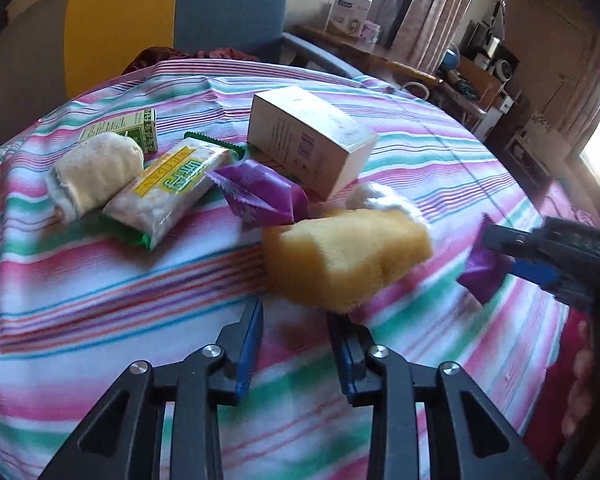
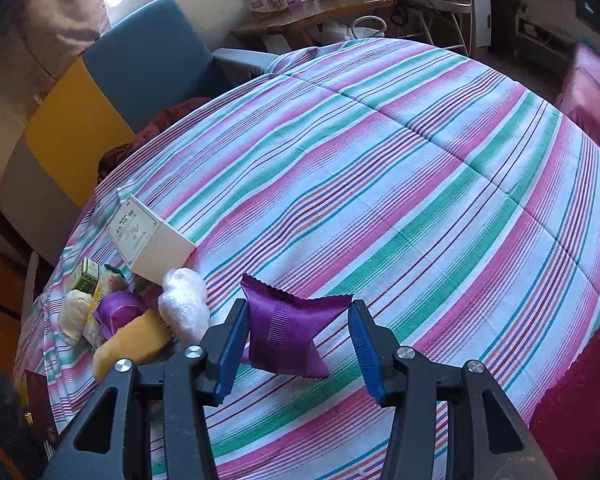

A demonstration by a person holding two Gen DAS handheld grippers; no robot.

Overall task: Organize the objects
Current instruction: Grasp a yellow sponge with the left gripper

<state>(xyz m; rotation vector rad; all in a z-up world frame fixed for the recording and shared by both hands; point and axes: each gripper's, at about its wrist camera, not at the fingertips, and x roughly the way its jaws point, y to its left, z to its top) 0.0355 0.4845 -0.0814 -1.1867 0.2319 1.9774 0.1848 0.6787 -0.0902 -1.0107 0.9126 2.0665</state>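
On the striped cloth (image 1: 100,280) lie a yellow sponge (image 1: 346,254), a purple snack packet (image 1: 260,196), a clear-and-green biscuit pack (image 1: 168,192), a cream rolled cloth (image 1: 96,172), a small green box (image 1: 124,130), a white wad (image 1: 380,196) and a beige carton (image 1: 312,136). My left gripper (image 1: 296,340) is open and empty, just short of the sponge. My right gripper (image 2: 298,350) is open with a second purple packet (image 2: 290,330) lying on the cloth between its fingers; the left finger pad (image 2: 232,350) is against or very near it. The right gripper also shows in the left wrist view (image 1: 540,256).
The pile shows at the left of the right wrist view, with the carton (image 2: 148,236), white wad (image 2: 184,304) and sponge (image 2: 128,344). A blue and yellow chair (image 1: 172,12) stands behind the table. A wooden desk (image 2: 316,12) with boxes is beyond. A red cloth (image 2: 580,392) lies at right.
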